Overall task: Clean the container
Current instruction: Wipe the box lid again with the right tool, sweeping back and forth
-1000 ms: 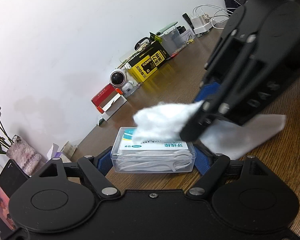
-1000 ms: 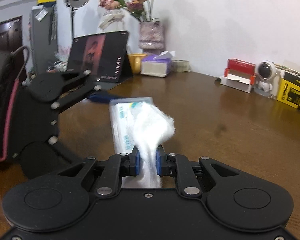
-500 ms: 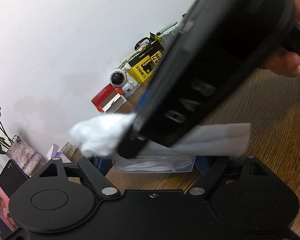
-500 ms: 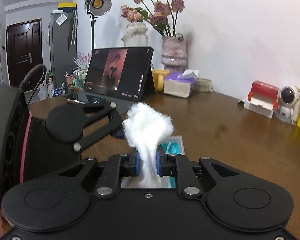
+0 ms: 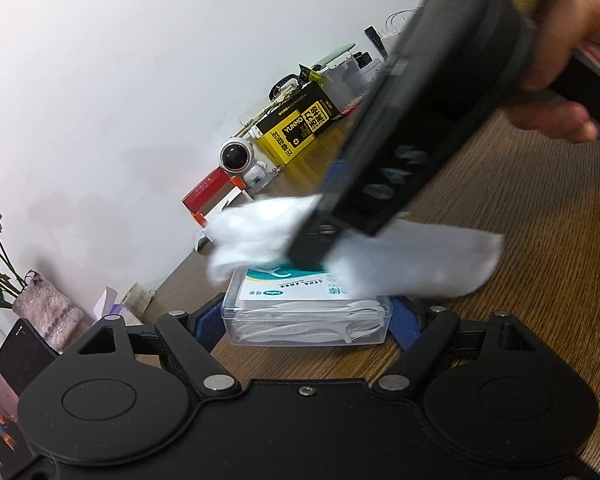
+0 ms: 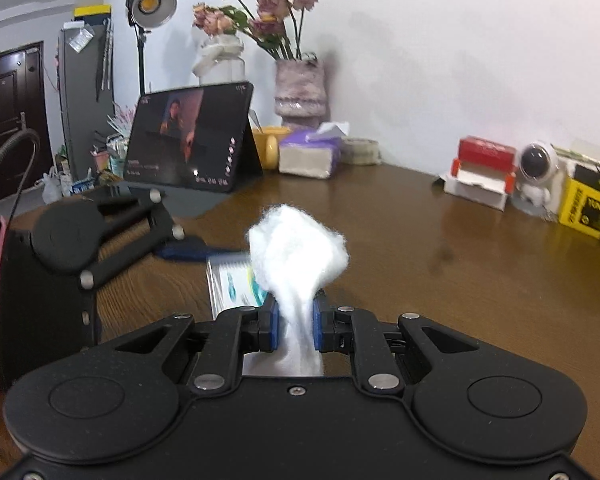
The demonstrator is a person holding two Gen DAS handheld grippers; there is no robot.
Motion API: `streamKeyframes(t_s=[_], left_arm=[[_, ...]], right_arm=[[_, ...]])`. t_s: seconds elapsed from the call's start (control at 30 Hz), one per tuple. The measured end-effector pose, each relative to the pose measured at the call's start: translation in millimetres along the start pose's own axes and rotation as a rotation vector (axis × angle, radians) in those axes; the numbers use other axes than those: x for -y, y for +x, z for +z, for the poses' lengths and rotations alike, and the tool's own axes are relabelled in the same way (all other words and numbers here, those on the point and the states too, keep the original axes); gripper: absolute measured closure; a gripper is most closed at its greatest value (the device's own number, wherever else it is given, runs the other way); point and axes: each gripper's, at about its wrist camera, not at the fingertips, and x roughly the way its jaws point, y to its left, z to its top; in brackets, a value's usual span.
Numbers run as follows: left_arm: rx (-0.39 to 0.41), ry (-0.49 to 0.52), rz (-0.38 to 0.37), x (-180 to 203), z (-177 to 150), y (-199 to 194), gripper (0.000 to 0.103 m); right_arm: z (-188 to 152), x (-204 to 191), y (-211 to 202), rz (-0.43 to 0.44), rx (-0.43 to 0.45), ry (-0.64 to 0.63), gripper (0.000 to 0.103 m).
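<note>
A clear plastic container (image 5: 306, 316) with a teal-and-white label and white floss picks inside rests on the wooden table (image 5: 540, 280). My left gripper (image 5: 306, 322) is shut on it, a blue pad on each short end. My right gripper (image 6: 296, 320) is shut on a bunched white cloth (image 6: 296, 248). In the left wrist view the cloth (image 5: 260, 232) lies over the far part of the lid, its flat tail trailing right. The right wrist view shows the container (image 6: 230, 280) just left of the cloth, with part of the lid hidden.
A hand (image 5: 560, 80) holds the right gripper from above. Along the wall stand a tablet (image 6: 188, 140), a vase of flowers (image 6: 300, 88), a tissue pack (image 6: 310, 154), a red-and-white box (image 6: 480, 172), an astronaut figure (image 6: 538, 180) and a yellow box (image 5: 296, 128).
The right gripper swept the cloth leftward across the lid, then came partway back to the right. The left gripper and the container stayed put.
</note>
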Motion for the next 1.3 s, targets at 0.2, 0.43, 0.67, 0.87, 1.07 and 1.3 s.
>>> streamKeyframes(t_s=[0.2, 0.43, 0.67, 0.87, 1.07, 1.3], left_arm=[[0.0, 0.0, 0.0, -27.7, 1.2, 11.8, 0.022], [-0.01, -0.006, 0.013, -55.3, -4.8, 40.7, 0.022], [-0.001, -0.001, 0.002, 54.7, 23.6, -48.1, 0.022], [-0.001, -0.001, 0.003, 151.5, 42.9, -136.7, 0.022], [-0.001, -0.002, 0.003, 150.5, 41.2, -137.5, 0.022], [-0.002, -0.003, 0.002, 135.8, 38.6, -115.3, 0.022]], right_arm=[[-19.8, -3.8, -9.6, -0.034, -0.082, -0.036, 0.087], [-26.2, -16.5, -9.9, -0.04, -0.093, -0.059, 0.088], [-14.2, -16.0, -13.3, 0.01, -0.024, -0.034, 0.087], [1.1, -22.3, -8.1, 0.041, 0.022, -0.052, 0.087], [21.2, -22.6, 4.5, 0.039, 0.059, -0.064, 0.087], [20.3, 0.9, 14.4, -0.033, 0.026, -0.018, 0.087]])
